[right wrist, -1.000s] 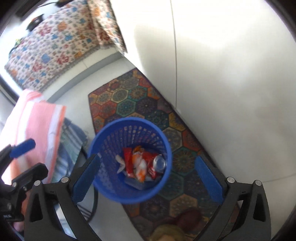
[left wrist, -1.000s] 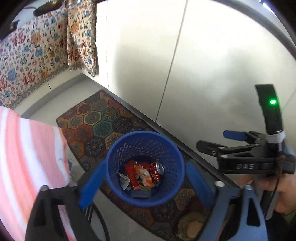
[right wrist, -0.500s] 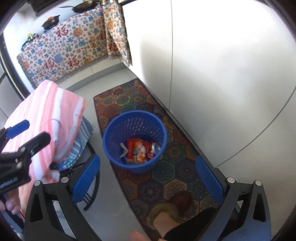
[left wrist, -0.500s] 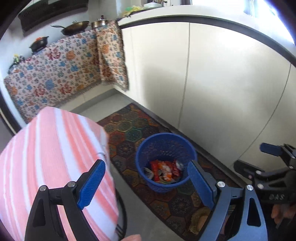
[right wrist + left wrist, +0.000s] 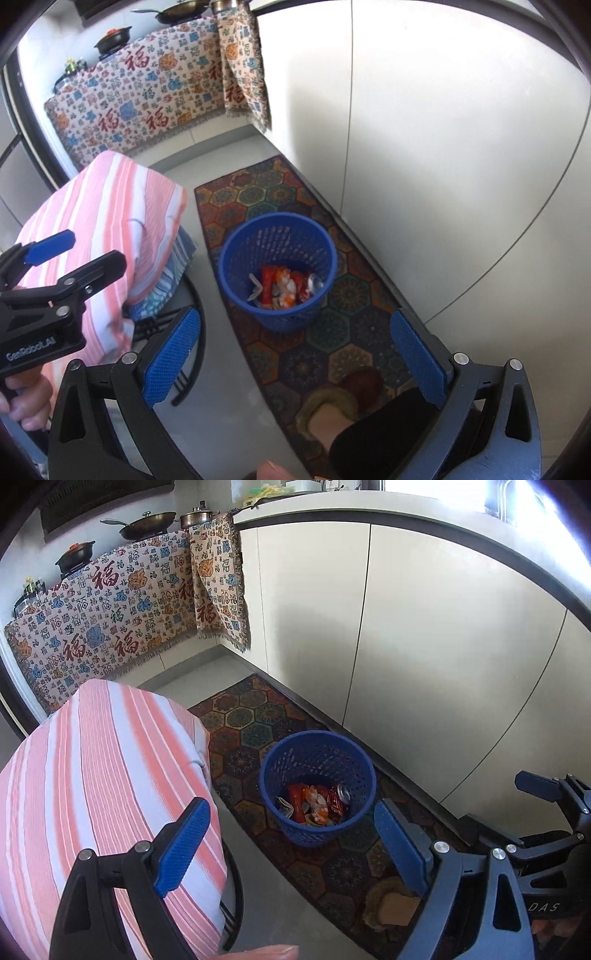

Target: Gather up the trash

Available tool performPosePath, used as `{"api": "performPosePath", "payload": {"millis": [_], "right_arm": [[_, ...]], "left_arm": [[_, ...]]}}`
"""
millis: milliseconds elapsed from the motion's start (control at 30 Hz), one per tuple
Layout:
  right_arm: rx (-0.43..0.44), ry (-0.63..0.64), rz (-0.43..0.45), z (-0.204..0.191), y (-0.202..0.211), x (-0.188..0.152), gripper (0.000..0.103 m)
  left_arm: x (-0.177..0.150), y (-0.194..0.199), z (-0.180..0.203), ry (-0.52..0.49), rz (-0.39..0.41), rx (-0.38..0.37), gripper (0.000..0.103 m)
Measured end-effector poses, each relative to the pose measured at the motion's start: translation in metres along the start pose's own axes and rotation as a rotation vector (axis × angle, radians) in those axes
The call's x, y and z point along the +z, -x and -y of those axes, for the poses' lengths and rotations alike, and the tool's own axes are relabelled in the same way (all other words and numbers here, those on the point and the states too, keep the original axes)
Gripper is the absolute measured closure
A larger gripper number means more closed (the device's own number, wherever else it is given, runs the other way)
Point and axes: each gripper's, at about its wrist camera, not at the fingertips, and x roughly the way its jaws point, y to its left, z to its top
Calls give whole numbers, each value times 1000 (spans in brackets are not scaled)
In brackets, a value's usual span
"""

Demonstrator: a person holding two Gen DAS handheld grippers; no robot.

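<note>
Since both grippers have drawn back and up over the last second, the blue basket [image 5: 317, 786] now sits well below, on the patterned rug [image 5: 295, 347] beside the cabinets. Wrappers and a can [image 5: 343, 794] lie inside it; left gripper [image 5: 291, 845] and right gripper [image 5: 295, 354] stand wide apart, empty, so collection looks finished

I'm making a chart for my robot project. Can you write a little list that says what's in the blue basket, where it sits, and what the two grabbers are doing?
basket: blue basket, upright on the patterned rug
inside: red and orange wrappers, a drink can
left gripper: open, holding nothing, above the floor
right gripper: open, holding nothing, above the rug
beside the basket: pink striped cloth, white cabinet doors
trash outside the basket: none seen
</note>
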Motion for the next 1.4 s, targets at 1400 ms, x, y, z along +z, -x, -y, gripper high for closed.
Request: {"api": "performPosePath", "payload": {"millis": [1400], "right_arm": [[-10,0,-5,3,0,-6,0]], "left_arm": [[-2,-12,-1,6,-41,-14,11]]}}
